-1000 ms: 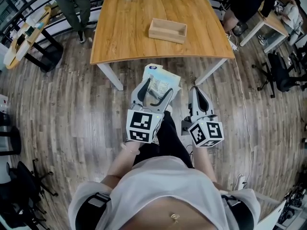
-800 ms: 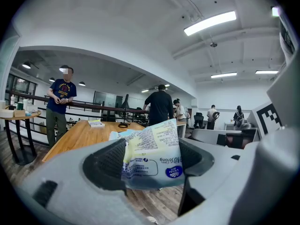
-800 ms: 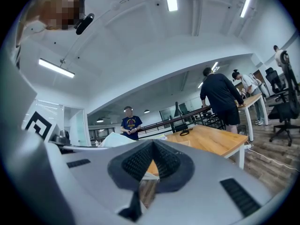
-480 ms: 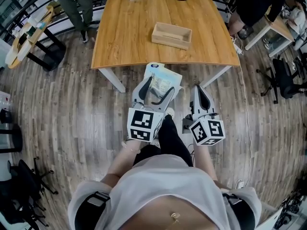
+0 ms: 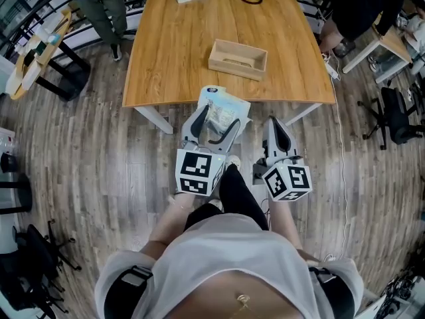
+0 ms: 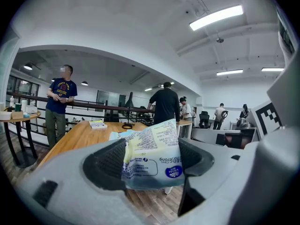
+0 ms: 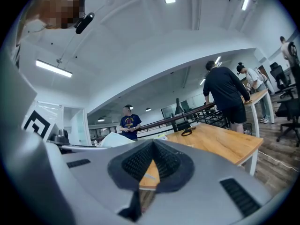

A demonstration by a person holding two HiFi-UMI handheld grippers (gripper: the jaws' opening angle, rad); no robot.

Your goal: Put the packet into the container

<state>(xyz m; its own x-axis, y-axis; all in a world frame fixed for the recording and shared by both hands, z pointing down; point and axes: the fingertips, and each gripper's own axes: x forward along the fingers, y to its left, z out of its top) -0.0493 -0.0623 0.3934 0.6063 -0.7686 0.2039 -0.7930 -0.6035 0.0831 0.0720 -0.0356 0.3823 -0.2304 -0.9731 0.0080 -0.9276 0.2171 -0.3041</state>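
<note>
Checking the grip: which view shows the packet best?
Left gripper view: the packet fills its middle, pinched by the left gripper. Head view shows it small; right gripper view, at most a pale edge.

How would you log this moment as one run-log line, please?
left gripper: shut on packet | right gripper: shut, empty | container: on table

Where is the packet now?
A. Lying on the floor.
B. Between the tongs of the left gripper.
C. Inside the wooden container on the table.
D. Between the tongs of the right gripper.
B: the tongs of the left gripper press on the packet from both sides, while the container sits apart from it on the table.
</note>
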